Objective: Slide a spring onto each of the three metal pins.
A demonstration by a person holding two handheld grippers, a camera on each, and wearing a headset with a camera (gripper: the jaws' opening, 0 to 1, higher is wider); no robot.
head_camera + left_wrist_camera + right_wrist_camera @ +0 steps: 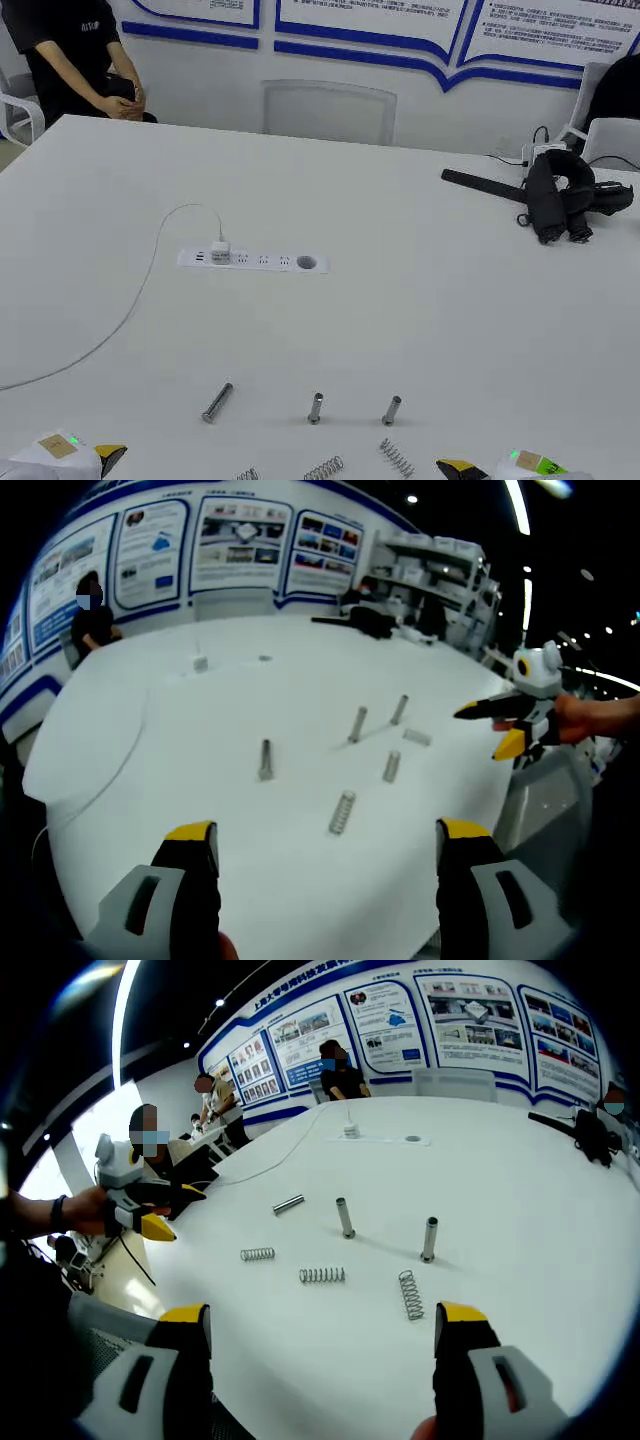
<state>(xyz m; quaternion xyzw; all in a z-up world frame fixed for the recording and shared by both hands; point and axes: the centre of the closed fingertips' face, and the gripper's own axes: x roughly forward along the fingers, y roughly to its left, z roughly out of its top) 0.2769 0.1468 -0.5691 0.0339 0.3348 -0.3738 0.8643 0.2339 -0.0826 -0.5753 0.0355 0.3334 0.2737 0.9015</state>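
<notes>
- Left gripper (328, 830), jaws wide and empty, hung near-left of the power strip (252, 260).
- Nearside of the power strip, left pin (217, 402) lay toppled; middle pin (315, 408) and right pin (391, 410) stood upright, ready for loading.
- Springs (321, 1275) lay loose nearer still, none threaded.
- Right gripper (322, 1311), likewise wide and empty, hung near-right of it.

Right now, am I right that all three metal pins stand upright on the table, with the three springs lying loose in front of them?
Not quite. The head view shows only the middle pin and the right pin upright; the left pin lies on its side. The left spring, middle spring and right spring do lie loose in front of them.
</notes>
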